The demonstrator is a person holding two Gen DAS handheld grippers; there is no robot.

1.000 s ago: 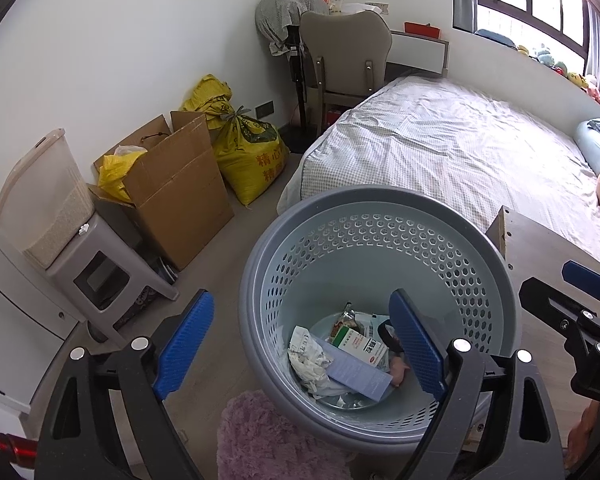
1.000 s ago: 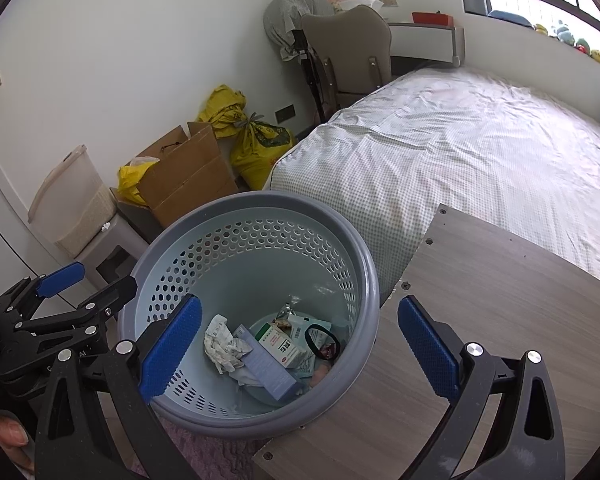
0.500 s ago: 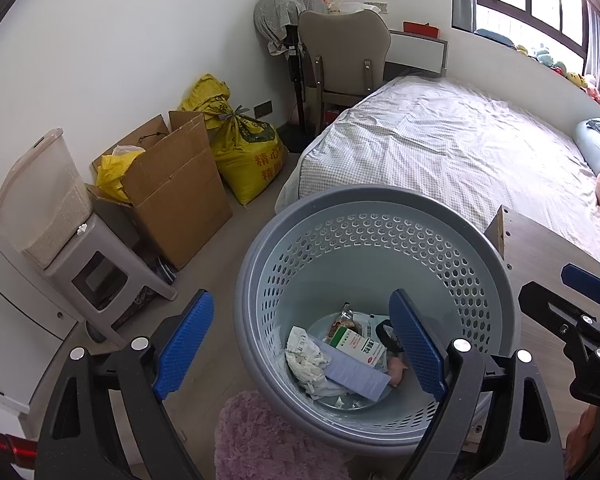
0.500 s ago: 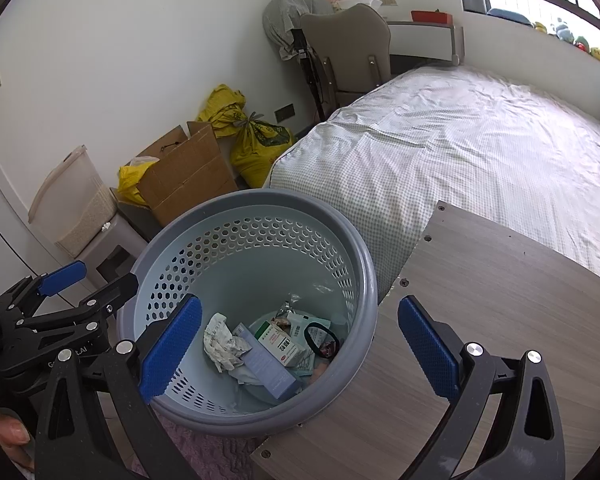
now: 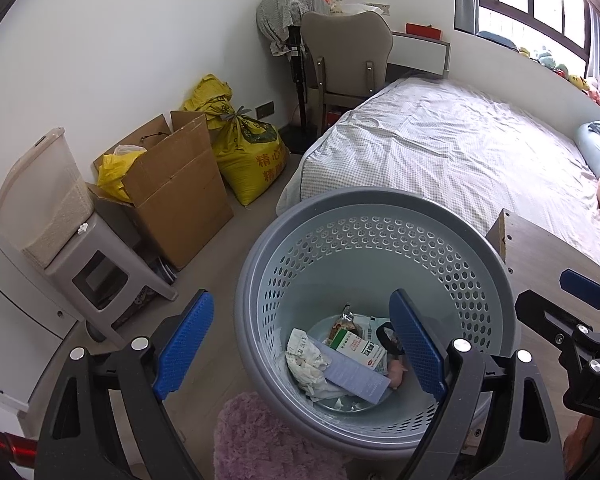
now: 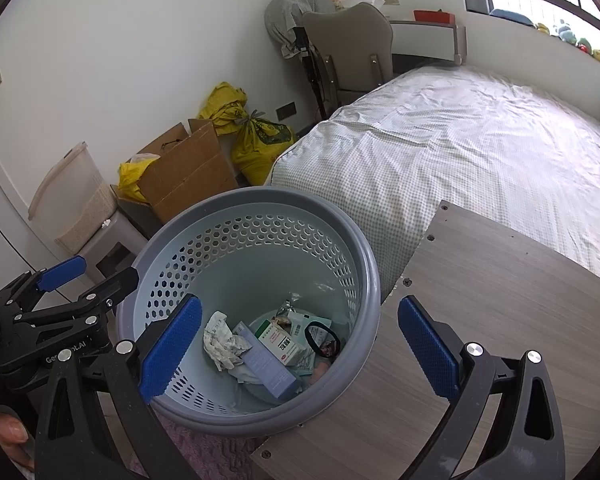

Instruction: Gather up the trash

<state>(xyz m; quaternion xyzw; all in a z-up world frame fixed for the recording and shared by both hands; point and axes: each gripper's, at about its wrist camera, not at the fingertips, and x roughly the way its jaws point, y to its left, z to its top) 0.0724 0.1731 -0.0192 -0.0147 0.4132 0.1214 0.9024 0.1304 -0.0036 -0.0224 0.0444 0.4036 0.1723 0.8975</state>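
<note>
A grey perforated waste basket (image 5: 380,204) stands on the floor beside a wooden table; it also shows in the right wrist view (image 6: 260,208). Inside lie a crumpled tissue (image 5: 304,360), a green-and-white medicine box (image 5: 356,346), a pale blue leaflet box (image 5: 356,376) and a black hair band (image 6: 320,336). My left gripper (image 5: 300,348) is open and empty above the basket's near left rim. My right gripper (image 6: 296,348) is open and empty above the basket's right rim and the table edge.
A wooden table (image 6: 500,292) lies right of the basket, a bed (image 5: 460,152) beyond it. A cardboard box (image 5: 172,196), yellow sacks (image 5: 248,148), a grey stool (image 5: 100,272) with a plastic bin line the left wall. A pink rug (image 5: 260,440) lies below the basket.
Both grippers have drifted only slightly; the basket and its contents stay in place. Both stay open and empty.
</note>
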